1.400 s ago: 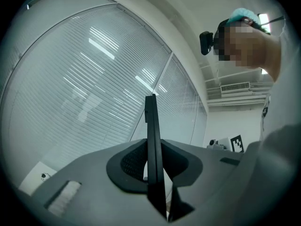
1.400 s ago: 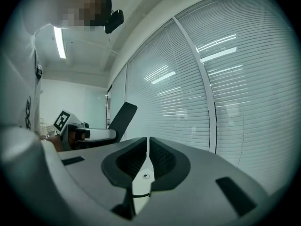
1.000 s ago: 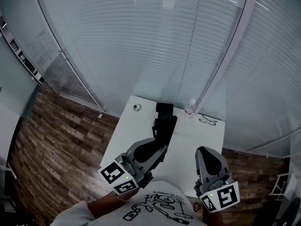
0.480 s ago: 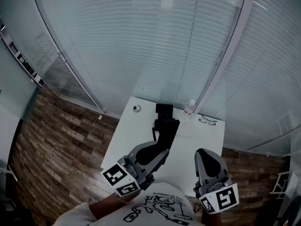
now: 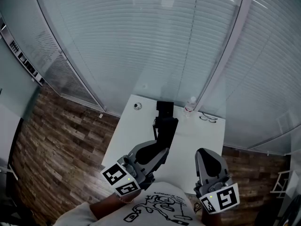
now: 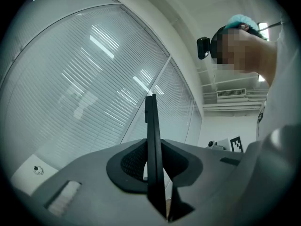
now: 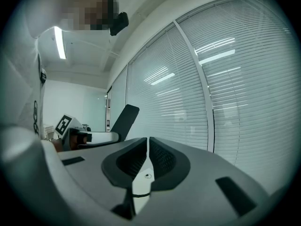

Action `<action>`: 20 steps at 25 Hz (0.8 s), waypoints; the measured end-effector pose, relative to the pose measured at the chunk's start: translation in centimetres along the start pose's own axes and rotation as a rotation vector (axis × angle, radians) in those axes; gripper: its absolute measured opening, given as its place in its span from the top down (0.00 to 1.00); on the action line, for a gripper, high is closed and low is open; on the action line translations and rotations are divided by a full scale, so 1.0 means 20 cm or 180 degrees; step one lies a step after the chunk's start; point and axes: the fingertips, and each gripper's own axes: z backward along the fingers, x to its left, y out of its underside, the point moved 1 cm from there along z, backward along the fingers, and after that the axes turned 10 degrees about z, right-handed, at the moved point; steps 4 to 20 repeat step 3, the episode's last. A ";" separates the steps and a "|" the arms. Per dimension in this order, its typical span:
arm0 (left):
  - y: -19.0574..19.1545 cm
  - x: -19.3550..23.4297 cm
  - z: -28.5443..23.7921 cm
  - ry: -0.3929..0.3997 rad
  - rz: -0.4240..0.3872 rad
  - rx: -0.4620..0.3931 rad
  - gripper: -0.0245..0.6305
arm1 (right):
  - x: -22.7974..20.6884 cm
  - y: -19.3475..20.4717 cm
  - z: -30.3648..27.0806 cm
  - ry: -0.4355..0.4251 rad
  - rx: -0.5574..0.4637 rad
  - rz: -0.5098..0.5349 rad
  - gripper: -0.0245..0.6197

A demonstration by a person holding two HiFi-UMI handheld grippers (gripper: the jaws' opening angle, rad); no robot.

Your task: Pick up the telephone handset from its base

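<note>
The black telephone handset (image 5: 165, 130) is off its base (image 5: 164, 108) and slants up over the white table (image 5: 200, 142). My left gripper (image 5: 161, 148) is shut on its near end. In the left gripper view the handset (image 6: 151, 135) shows as a thin black edge standing upright between the pads of the left gripper (image 6: 153, 163). My right gripper (image 5: 207, 151) hovers over the table's near right part, shut and holding nothing. In the right gripper view the jaws of the right gripper (image 7: 147, 147) meet, and the handset (image 7: 123, 119) slants up at the left.
A small round object (image 5: 137, 107) lies at the table's far left corner. A clear bottle (image 5: 189, 108) and a pair of glasses (image 5: 208, 120) sit at the far right. Glass walls with blinds stand behind the table. Wood floor lies to the left.
</note>
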 end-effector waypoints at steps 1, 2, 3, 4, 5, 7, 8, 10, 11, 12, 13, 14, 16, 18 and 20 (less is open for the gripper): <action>0.00 -0.01 0.01 0.0002 0.0005 -0.0004 0.85 | 0.00 -0.01 0.01 0.0002 0.0002 0.0001 0.94; 0.00 -0.03 0.01 0.0005 0.0010 -0.0007 0.85 | 0.01 -0.01 0.02 0.0005 0.0003 0.0002 0.94; 0.00 -0.04 0.02 0.0008 0.0015 -0.0010 0.86 | 0.01 -0.02 0.03 0.0008 0.0004 0.0003 0.94; 0.00 -0.04 0.02 0.0008 0.0015 -0.0010 0.86 | 0.01 -0.02 0.03 0.0008 0.0004 0.0003 0.94; 0.00 -0.04 0.02 0.0008 0.0015 -0.0010 0.86 | 0.01 -0.02 0.03 0.0008 0.0004 0.0003 0.94; 0.00 -0.04 0.02 0.0008 0.0015 -0.0010 0.86 | 0.01 -0.02 0.03 0.0008 0.0004 0.0003 0.94; 0.00 -0.04 0.02 0.0008 0.0015 -0.0010 0.86 | 0.01 -0.02 0.03 0.0008 0.0004 0.0003 0.94; 0.00 -0.04 0.02 0.0008 0.0015 -0.0010 0.86 | 0.01 -0.02 0.03 0.0008 0.0004 0.0003 0.94; 0.00 -0.04 0.02 0.0008 0.0015 -0.0010 0.86 | 0.01 -0.02 0.03 0.0008 0.0004 0.0003 0.94; 0.00 -0.04 0.02 0.0008 0.0015 -0.0010 0.86 | 0.01 -0.02 0.03 0.0008 0.0004 0.0003 0.94; 0.00 -0.04 0.02 0.0008 0.0015 -0.0010 0.86 | 0.01 -0.02 0.03 0.0008 0.0004 0.0003 0.94; 0.00 -0.04 0.02 0.0008 0.0015 -0.0010 0.86 | 0.01 -0.02 0.03 0.0008 0.0004 0.0003 0.94; 0.00 -0.04 0.02 0.0008 0.0015 -0.0010 0.86 | 0.01 -0.02 0.03 0.0008 0.0004 0.0003 0.94; 0.00 -0.04 0.02 0.0008 0.0015 -0.0010 0.86 | 0.01 -0.02 0.03 0.0008 0.0004 0.0003 0.94; 0.00 -0.04 0.02 0.0008 0.0015 -0.0010 0.86 | 0.01 -0.02 0.03 0.0008 0.0004 0.0003 0.94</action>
